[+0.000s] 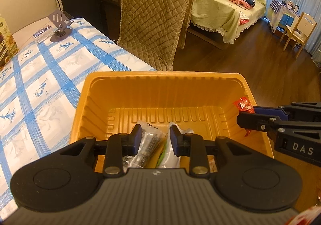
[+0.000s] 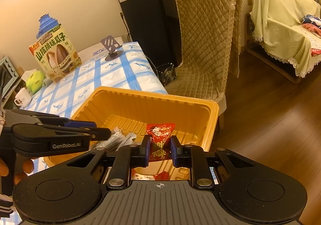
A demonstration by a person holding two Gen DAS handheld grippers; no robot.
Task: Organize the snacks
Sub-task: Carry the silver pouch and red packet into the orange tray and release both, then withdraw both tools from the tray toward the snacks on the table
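Note:
An orange plastic tray (image 1: 160,86) sits at the near corner of the table; it also shows in the right wrist view (image 2: 152,100). My left gripper (image 1: 154,136) hangs open over the tray's near side, above a clear silver snack packet (image 1: 146,142) and a white-green packet (image 1: 170,154) lying inside. My right gripper (image 2: 160,145) is shut on a red snack packet (image 2: 159,136) and holds it above the tray's right part. In the left wrist view that red packet (image 1: 243,103) and the right gripper (image 1: 247,116) come in from the right.
The table has a blue-and-white checked cloth (image 1: 40,76). On it stand a sunflower seed box (image 2: 56,54), a phone stand (image 2: 111,44), a green tissue pack (image 2: 35,81) and a white mug (image 2: 23,97). A quilted chair (image 2: 204,44) stands beside the table's end.

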